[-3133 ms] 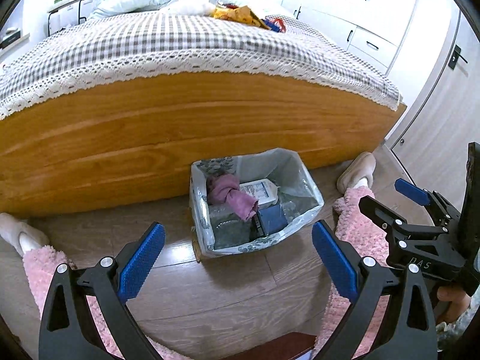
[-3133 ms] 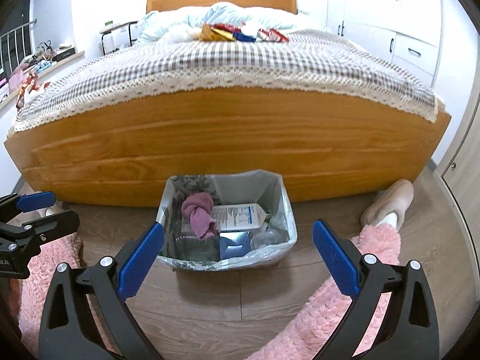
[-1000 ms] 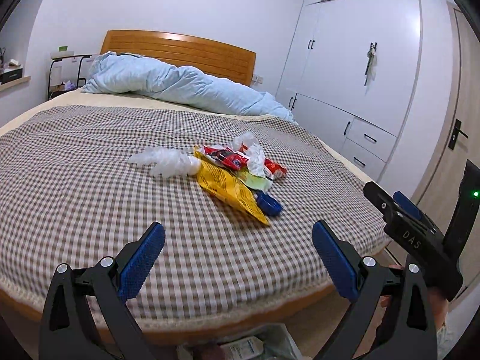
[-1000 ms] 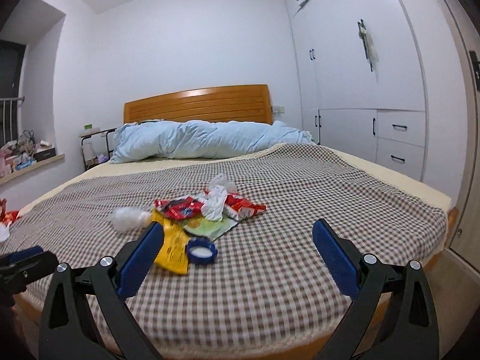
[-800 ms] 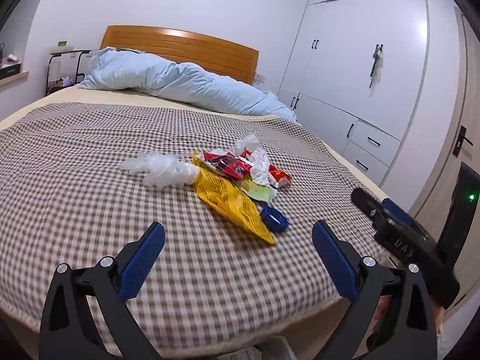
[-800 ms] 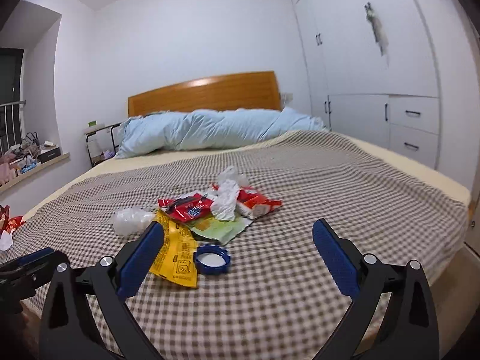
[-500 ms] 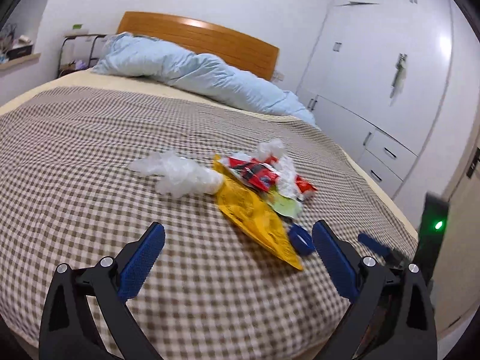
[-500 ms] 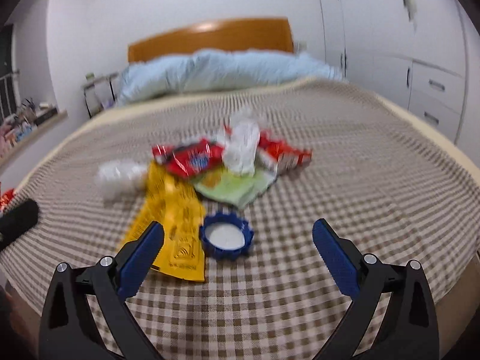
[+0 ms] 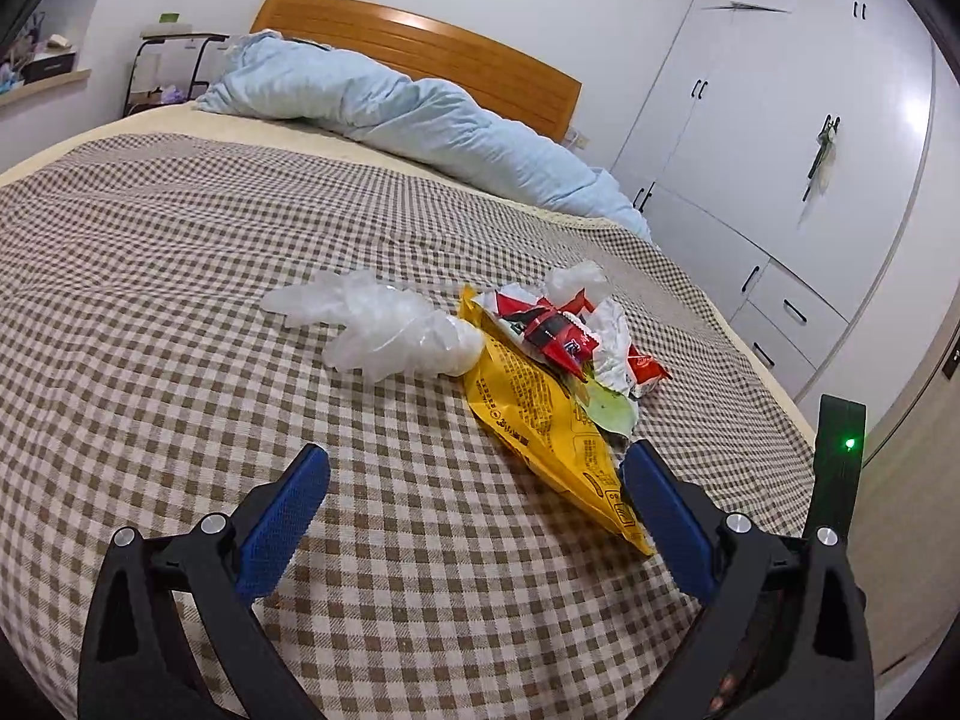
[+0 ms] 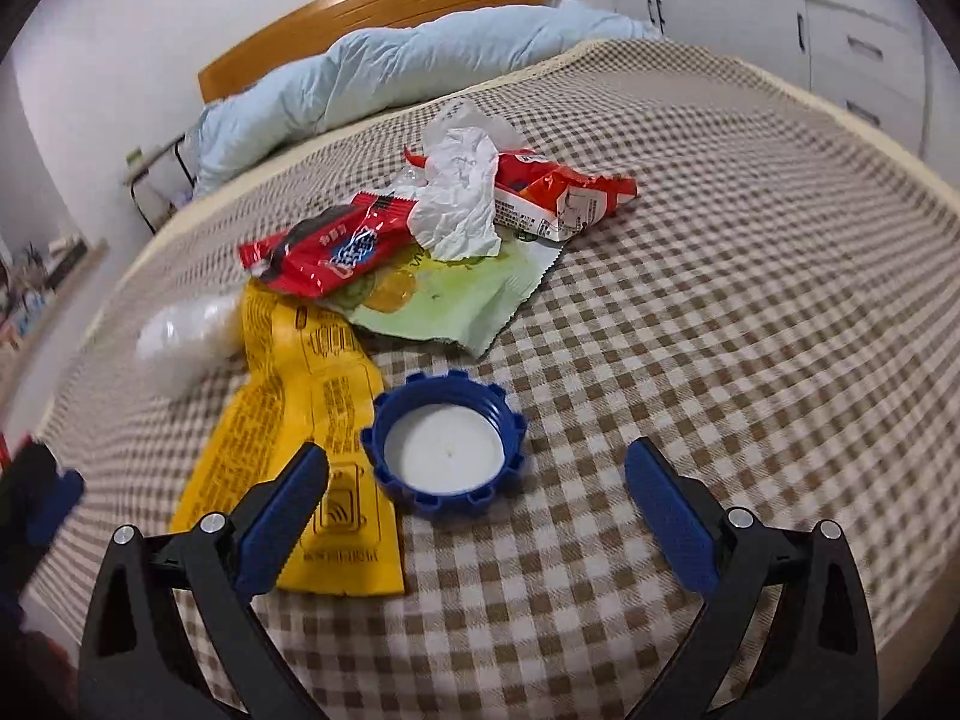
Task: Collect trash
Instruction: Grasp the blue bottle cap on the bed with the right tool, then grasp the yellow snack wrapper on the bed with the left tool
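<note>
- Now, left hand-held gripper (image 9: 474, 483) hovers spread wide, empty, over the brown checked bedspread (image 9: 150, 312), near a crumpled clear plastic glove (image 9: 384, 330).
- Flat yellow snack wrapper (image 10: 300, 420) lies just beside a round blue plastic bottle cap (image 10: 444, 450), upturned.
- Right hand-held gripper (image 10: 477, 480) is released, wide apart, straddling that cap.

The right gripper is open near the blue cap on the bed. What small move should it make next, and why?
Probably ease the right gripper forward and down so its fingers come to either side of the blue cap, then shut. The cap lies open side up on the checked bedspread, just ahead of the open fingers, beside the yellow wrapper and nearer than the other trash.
</note>
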Available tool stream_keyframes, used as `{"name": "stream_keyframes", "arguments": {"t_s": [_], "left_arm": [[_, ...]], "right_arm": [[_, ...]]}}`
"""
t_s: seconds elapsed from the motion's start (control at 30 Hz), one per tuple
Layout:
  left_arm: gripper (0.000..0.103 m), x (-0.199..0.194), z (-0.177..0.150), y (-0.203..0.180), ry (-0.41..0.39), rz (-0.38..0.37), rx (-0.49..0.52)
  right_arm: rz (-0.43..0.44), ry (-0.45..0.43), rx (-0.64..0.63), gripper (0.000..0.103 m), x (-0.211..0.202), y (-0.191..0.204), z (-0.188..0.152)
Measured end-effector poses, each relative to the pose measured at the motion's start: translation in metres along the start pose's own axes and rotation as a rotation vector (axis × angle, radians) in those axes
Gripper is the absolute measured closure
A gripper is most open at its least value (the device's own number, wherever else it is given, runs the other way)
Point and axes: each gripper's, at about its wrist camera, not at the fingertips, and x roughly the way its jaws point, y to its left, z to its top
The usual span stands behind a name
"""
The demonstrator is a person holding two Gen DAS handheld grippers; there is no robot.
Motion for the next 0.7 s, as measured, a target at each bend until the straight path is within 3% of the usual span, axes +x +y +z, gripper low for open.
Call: {"name": "stream_keyframes", "arguments": {"t_s": [0.07, 0.1, 0.13, 0.17, 0.27, 0.37, 0.57, 0.7], "left_arm": [[0.008, 0.004, -0.001, 0.000, 0.007, -0.001, 0.000], [0.008, 0.008, -0.001, 0.000, 0.013, -0.003, 0.001], [0.008, 0.009, -0.002, -0.001, 0.017, -0.006, 0.002], [0.008, 0.012, -0.002, -0.001, 0.022, -0.009, 0.004], [0.008, 0.020, -0.002, -0.002, 0.037, -0.015, 0.009], [0.008, 0.025, -0.003, -0.005, 0.048, -0.027, 0.010], [0.008, 0.038, -0.006, -0.020, 0.064, -0.050, 0.019], [0.008, 0.052, -0.011, -0.035, 0.069, -0.063, 0.026]], "right_arm": [[0.018, 0.001, 0.013, 0.008, 0.002, -0.002, 0.001], [0.028, 0.010, 0.010, 0.014, 0.003, -0.001, 0.002], [0.035, 0.016, 0.003, 0.040, 0.003, 0.000, 0.003], [0.047, 0.026, 0.005, 0.050, 0.006, 0.000, 0.006], [0.088, 0.029, 0.029, 0.050, 0.003, -0.001, 0.006], [0.087, -0.021, 0.040, 0.050, -0.010, -0.002, 0.010], [0.000, -0.159, 0.046, 0.050, -0.038, -0.012, 0.014], [-0.010, -0.165, 0.068, 0.050, -0.038, -0.025, 0.017]]}}
